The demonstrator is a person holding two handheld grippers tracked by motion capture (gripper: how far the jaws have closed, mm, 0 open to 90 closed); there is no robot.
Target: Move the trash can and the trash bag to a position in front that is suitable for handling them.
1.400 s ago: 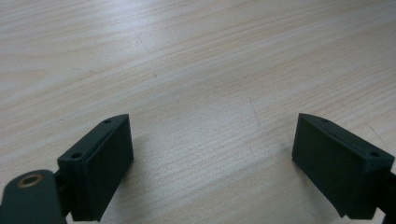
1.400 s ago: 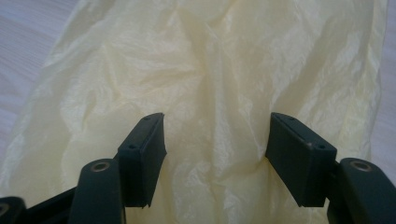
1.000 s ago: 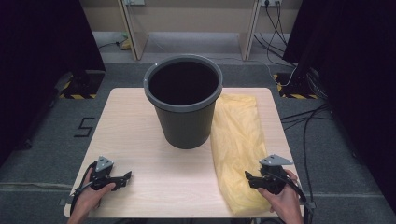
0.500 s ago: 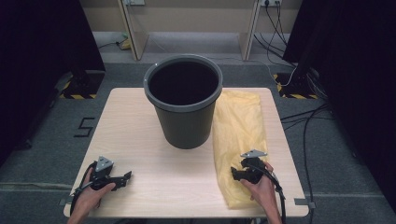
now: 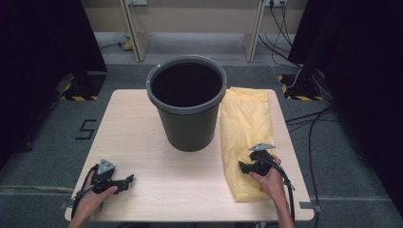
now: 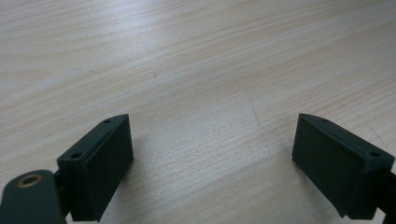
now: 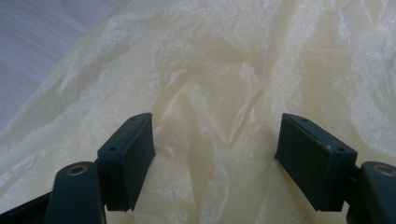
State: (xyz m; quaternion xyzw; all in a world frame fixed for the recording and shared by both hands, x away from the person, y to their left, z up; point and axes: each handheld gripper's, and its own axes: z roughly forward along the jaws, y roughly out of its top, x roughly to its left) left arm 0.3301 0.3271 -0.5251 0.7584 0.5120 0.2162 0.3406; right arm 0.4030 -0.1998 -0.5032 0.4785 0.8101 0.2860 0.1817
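Black jaws of the right gripper (image 7: 215, 154) stand wide apart, and nothing is pinched between them. Crinkly yellow plastic lies right under them. This is the yellow bag (image 7: 219, 70), thin and shiny, with many little folds. In the right gripper view the bag spreads out past both jaws, and a bit of pale table shows in the top left corner.

From the high view, the right gripper (image 5: 243, 167) sits over the near part of the yellow bag (image 5: 244, 118), with its jaws pointing to the left. A hand holds it from behind, and a black cable trails back from it. I cannot tell if the jaws touch the plastic.

The bag lies flat on the right side of the wooden table (image 5: 138, 123). It runs like a long strip from the far edge down toward the near edge. Its left edge is just beside the grey bin (image 5: 187, 123).

The left gripper (image 6: 212, 154) also has its black jaws wide apart, with nothing between them. Bare light wood with fine lines lies below them. In the high view the left gripper (image 5: 127, 181) is near the front left corner of the table, held in the other hand, well apart from the bag.

The bin stands upright in the middle of the table, toward the far side. It is round and dark inside.

Around the table there is grey floor, with cables on the right.
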